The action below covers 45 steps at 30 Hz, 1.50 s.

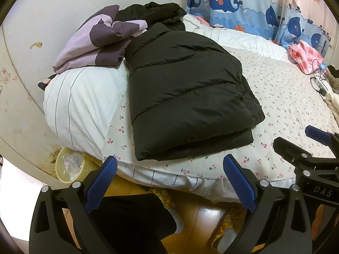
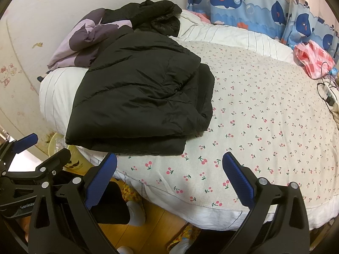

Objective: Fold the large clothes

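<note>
A black puffer jacket (image 1: 186, 97) (image 2: 139, 103) lies folded into a thick rectangle near the bed's front left corner, on the cherry-print sheet (image 1: 286, 97) (image 2: 264, 116). My left gripper (image 1: 169, 171) hangs open just short of the jacket's near edge, holding nothing. My right gripper (image 2: 169, 169) is open too, empty, in front of the bed edge to the jacket's right. The right gripper (image 1: 305, 139) shows at the right of the left wrist view, and the left gripper (image 2: 42, 146) at the left of the right wrist view.
A purple quilt (image 1: 95, 44) and a second black garment (image 1: 152, 12) are piled behind the jacket on a white striped duvet (image 1: 80, 105). A pink bag (image 1: 305, 57) and cabled charger (image 1: 320, 84) lie far right. A yellow bin (image 1: 67, 165) stands on the wooden floor by the person's socked feet (image 2: 135, 211).
</note>
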Each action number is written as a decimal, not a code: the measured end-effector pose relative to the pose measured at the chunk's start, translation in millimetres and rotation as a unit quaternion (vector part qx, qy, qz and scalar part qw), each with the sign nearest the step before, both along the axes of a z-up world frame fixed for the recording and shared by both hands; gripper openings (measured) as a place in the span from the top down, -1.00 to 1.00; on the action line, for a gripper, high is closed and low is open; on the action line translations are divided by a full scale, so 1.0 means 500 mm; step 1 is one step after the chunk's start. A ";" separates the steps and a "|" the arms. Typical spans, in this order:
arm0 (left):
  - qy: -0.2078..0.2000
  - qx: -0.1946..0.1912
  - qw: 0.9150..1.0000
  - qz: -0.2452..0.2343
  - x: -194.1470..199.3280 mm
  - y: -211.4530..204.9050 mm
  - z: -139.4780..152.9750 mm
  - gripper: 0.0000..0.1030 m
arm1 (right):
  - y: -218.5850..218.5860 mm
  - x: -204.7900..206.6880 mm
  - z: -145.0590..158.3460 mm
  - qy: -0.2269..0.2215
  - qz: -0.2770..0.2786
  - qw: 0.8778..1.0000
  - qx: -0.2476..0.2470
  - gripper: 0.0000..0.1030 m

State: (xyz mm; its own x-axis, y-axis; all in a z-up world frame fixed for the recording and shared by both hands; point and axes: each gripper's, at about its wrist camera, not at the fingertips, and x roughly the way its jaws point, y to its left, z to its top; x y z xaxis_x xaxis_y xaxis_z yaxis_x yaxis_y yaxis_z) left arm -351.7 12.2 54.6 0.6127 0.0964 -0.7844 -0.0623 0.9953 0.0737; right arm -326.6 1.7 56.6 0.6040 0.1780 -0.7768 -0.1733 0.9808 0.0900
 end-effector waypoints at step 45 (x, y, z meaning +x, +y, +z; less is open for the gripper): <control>-0.006 -0.011 1.000 -0.011 -0.022 -0.037 0.019 -0.86 | -0.051 -0.020 0.010 -0.010 -0.005 1.000 0.027 -0.86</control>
